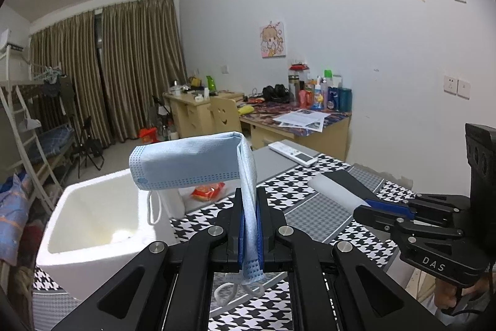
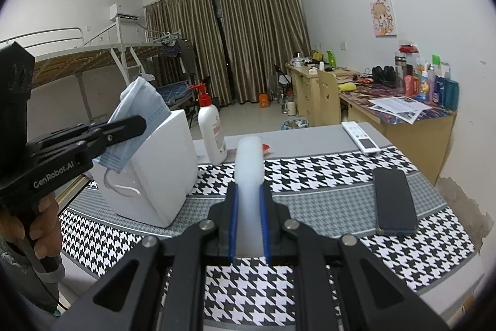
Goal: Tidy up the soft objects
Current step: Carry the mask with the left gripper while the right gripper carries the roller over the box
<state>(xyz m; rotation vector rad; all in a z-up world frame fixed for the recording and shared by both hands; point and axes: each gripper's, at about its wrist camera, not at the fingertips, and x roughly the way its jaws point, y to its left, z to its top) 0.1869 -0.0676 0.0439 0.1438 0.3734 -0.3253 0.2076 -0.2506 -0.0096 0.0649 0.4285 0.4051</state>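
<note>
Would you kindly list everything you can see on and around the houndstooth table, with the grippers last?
Pleated fabric face mask: one, light blue, clamped in the left gripper, above the box.
Translucent foam strip: one, whitish, clamped in the right gripper.
Foam box: one, white, open-topped, table's left end.
Pump lotion bottle: one, white with red pump, behind the box.
Slab phone: one, black, flat on the right side.
Remote control: one, white, far right edge.
Houndstooth tablecloth: one, black, white and grey.
Left gripper: black, blue pads, shut.
Right gripper: black, blue pads, shut.
</note>
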